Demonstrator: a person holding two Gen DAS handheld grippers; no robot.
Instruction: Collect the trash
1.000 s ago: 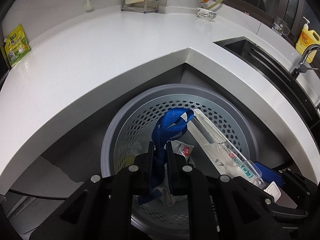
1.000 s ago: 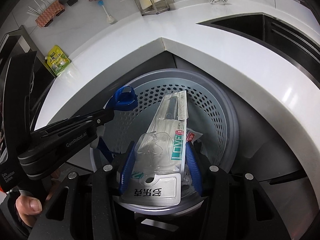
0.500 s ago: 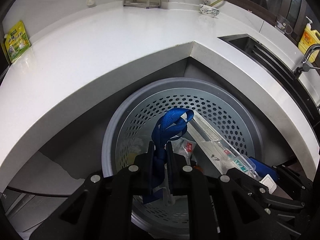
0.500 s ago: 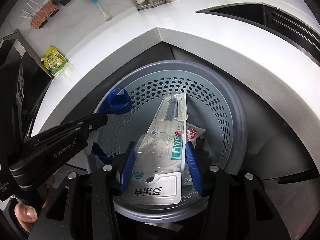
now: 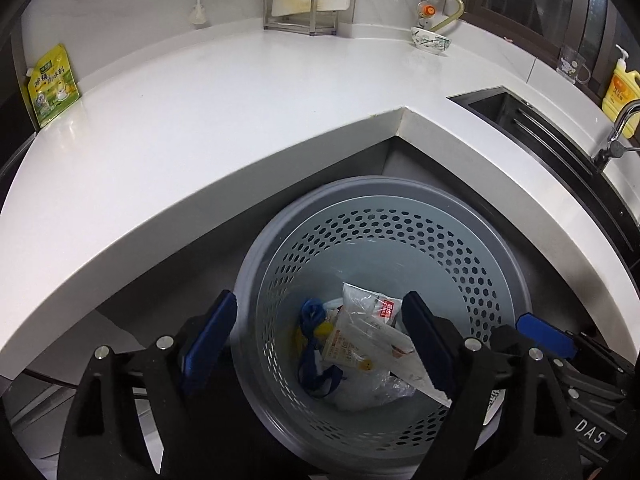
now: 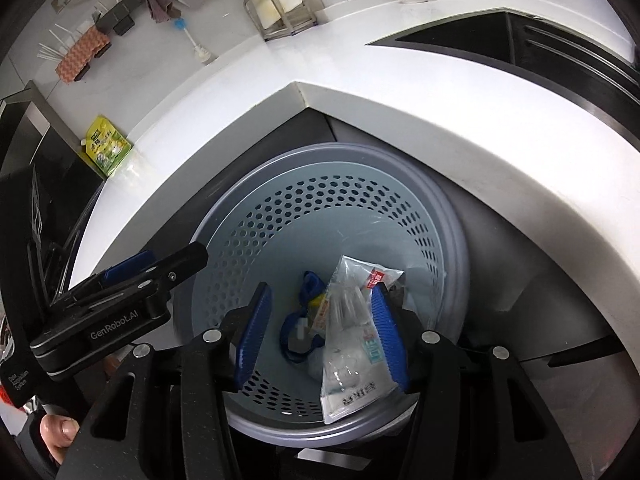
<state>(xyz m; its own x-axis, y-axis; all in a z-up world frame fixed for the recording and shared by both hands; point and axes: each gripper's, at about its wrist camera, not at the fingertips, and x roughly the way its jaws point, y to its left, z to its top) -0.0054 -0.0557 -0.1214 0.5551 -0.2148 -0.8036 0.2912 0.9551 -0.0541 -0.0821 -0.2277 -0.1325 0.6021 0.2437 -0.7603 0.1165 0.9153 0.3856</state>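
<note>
A grey perforated bin [image 5: 400, 186] stands on the floor in the corner under the white counter. A blue lanyard [image 5: 310, 332] and a clear plastic package [image 5: 372, 340] lie inside it among other wrappers. My left gripper [image 5: 316, 340] hovers over the bin, its jaws opening wide with nothing between the pads. In the right wrist view, my right gripper [image 6: 320, 338] is over the same bin [image 6: 320, 152], jaws opening. The package [image 6: 348, 364] has slipped down, leaning by the right pad, and the left pad is clear of it. The lanyard [image 6: 294, 340] lies beside it.
The white counter [image 5: 200, 120] wraps around the bin's far side. On it are a green pouch [image 5: 52, 84], a metal rack [image 5: 300, 4] and a bowl [image 5: 430, 40]. A dark sink [image 5: 520, 120] and a yellow soap bottle [image 5: 622, 92] are at the right.
The left jaws have sprung apart and the blue lanyard has dropped into the bin. The right jaws have widened and the clear package has slid down into the bin.
</note>
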